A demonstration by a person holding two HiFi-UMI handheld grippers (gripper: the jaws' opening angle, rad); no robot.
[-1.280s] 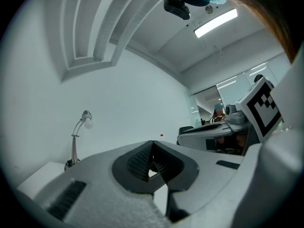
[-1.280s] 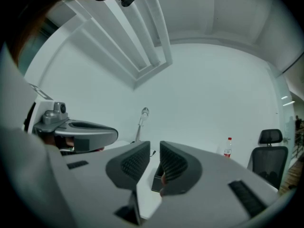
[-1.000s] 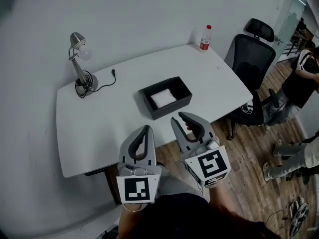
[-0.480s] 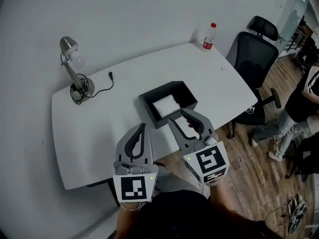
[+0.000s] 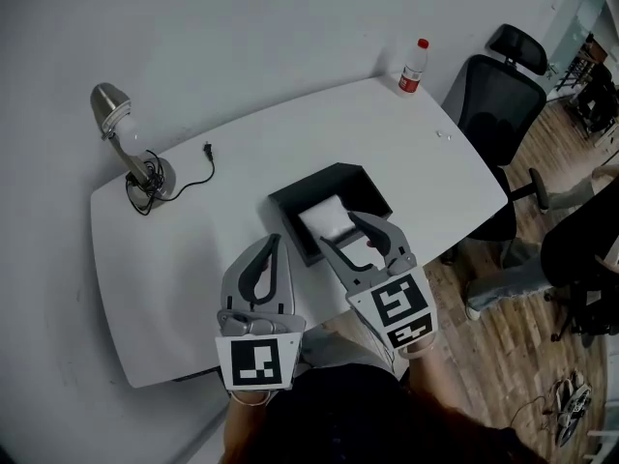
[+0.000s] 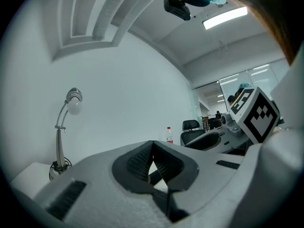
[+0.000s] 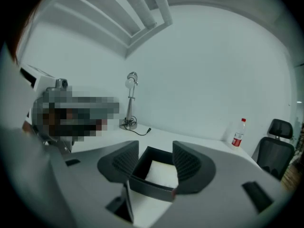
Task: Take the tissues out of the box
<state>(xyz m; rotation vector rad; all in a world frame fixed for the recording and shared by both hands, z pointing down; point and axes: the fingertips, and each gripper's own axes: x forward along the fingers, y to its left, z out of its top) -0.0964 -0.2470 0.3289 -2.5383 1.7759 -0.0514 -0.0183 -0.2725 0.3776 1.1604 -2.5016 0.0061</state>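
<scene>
The right gripper [image 5: 350,236], held wide, has been brought closer to the box [image 5: 330,172], where the tissues [image 5: 327,217] are now framed for grasping; the left gripper [image 5: 270,249] is kept closed and empty.

The box [image 5: 286,217] is black, the tissues [image 5: 325,218] white, the counter [image 5: 184,249] white. The left tool [image 5: 274,246] and right tool [image 5: 341,230] are grey, with black-and-white square patterns. The bottle [image 5: 414,67] has a red cap.

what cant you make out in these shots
Head view: right hand-held gripper covers part of the black box's near side.
Tissues: only the top shows, count unknowable.
Bottle: label too small to read.
Left gripper view: the shut left hand-held gripper blocks nearly all the box.
</scene>
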